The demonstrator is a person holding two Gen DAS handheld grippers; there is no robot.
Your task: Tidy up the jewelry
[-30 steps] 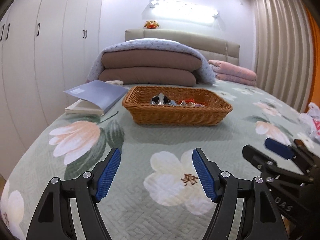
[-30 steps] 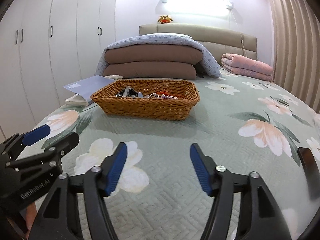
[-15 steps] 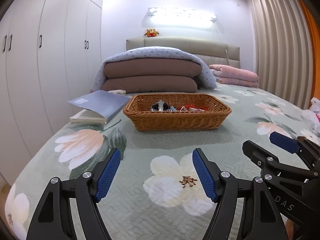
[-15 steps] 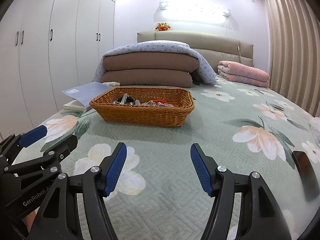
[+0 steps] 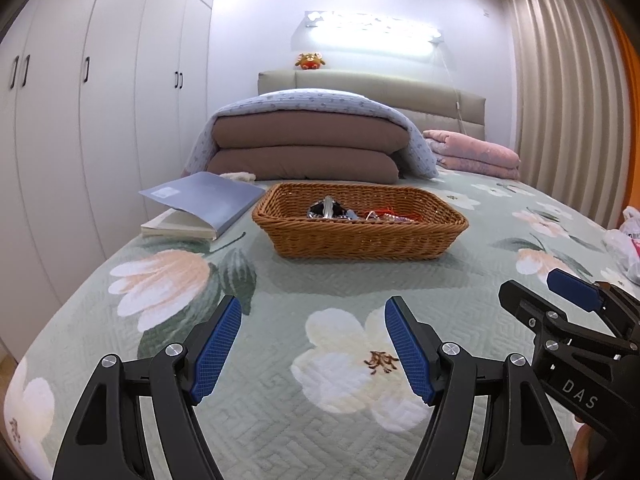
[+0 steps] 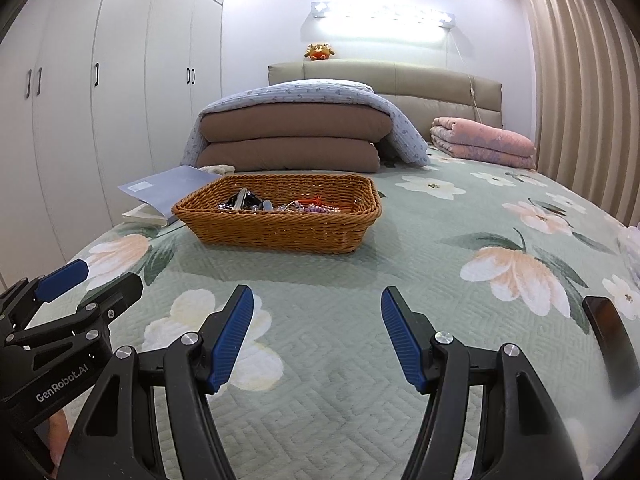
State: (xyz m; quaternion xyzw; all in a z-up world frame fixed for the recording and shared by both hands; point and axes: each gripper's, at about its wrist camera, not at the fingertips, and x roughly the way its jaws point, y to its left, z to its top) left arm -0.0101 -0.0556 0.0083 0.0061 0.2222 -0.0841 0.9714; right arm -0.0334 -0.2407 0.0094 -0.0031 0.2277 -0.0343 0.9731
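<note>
Bedroom setup with a floral bedspread [image 5: 280, 420] and a wicker basket [image 5: 360, 236] sitting straight ahead of both tools, well apart from them, its long side running across the view. Left gripper [image 5: 313, 350] and right gripper [image 6: 316, 338] are both spread wide with nothing between the pads, side by side, so I'd say neither is clearly nearer. All the jewelry [image 6: 280, 206] is piled in the basket, some dark and silvery bits on the left and red and purplish beads to the right, too tangled to sort out by eye.

Left claw [image 5: 313, 344], right claw [image 6: 317, 334]: both agape
</note>
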